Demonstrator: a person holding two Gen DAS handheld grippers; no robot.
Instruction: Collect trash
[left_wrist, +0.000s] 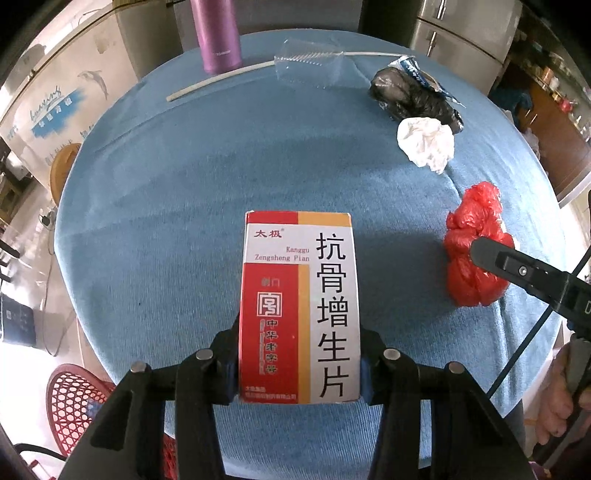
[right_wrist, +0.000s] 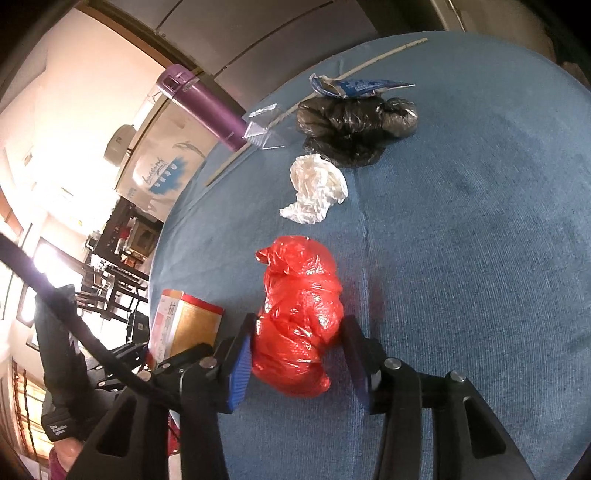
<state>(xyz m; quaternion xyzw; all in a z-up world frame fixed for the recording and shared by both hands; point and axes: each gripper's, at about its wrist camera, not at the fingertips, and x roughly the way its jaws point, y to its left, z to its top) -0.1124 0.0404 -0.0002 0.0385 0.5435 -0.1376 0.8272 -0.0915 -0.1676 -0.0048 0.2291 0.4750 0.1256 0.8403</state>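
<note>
Here the medicine box (left_wrist: 299, 306) sits clamped between the left fingers (left_wrist: 231, 354).

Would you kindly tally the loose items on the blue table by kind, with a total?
Crumpled plastic bags: 2, one red, one black
Crumpled white tissue: 1
Red-and-white cardboard medicine box: 1
Clear plastic cup on its side: 1
Long white stick: 1
Blue-and-white torn wrapper: 1
Purple metal flask: 1
Total: 8

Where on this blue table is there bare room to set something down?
Bare cloth spreads wide between the medicine box and the white stick. The side with the red bag, tissue and black bag is crowded.
</note>
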